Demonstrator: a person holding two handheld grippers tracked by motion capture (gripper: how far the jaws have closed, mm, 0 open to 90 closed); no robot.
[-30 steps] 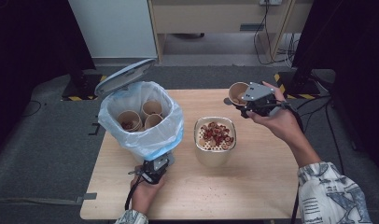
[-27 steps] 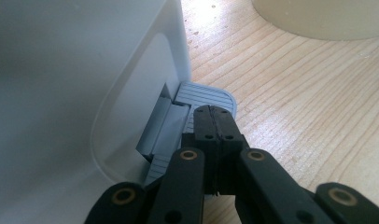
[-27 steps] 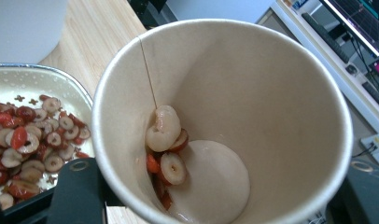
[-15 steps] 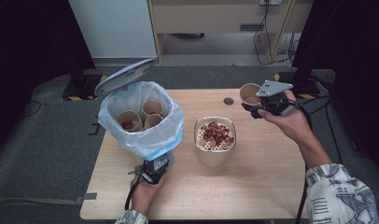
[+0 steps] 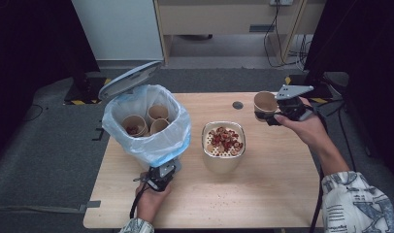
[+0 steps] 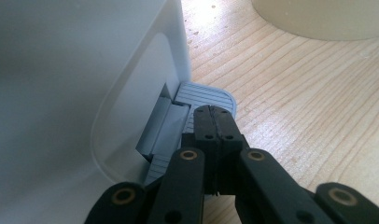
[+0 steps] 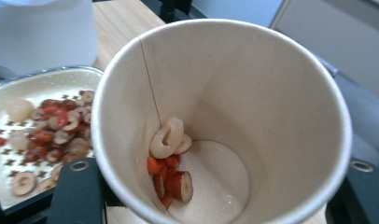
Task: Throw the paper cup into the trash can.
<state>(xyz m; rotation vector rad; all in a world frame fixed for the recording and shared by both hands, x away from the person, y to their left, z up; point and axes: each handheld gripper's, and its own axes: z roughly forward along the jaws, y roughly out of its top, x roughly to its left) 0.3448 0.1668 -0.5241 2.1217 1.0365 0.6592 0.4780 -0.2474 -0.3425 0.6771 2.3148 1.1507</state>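
We hold the left gripper [image 5: 158, 178] at the near edge of the wooden table [image 5: 272, 194], its jaws pressed fully together with nothing between them. In the left gripper view the joined jaw tips rest on the grey ribbed foot pedal [image 6: 204, 95] at the base of the white pedal bin [image 6: 80, 88]. In the high view the bin's grey lid [image 5: 129, 79] stands raised at the far left, and the clear bag liner [image 5: 158, 148] folds over the rim. Inside the bin lie three used paper cups [image 5: 156, 114].

We hold the right gripper [image 5: 270, 116] at the far right of the table, its jaws clamped on the wall of a brown paper cup [image 5: 264, 103] that is lifted off the table surface. The right gripper view shows this cup tilted toward the camera; at its bottom sit a few pieces of dried fruit [image 7: 171, 158], namely red date slices and a pale ring.

Between the two grippers, at the middle of the table, stands a cream container with a perforated strainer insert [image 5: 223, 151] carrying more dried fruit slices. A small dark round spot [image 5: 238, 105] marks the table just left of the held cup.
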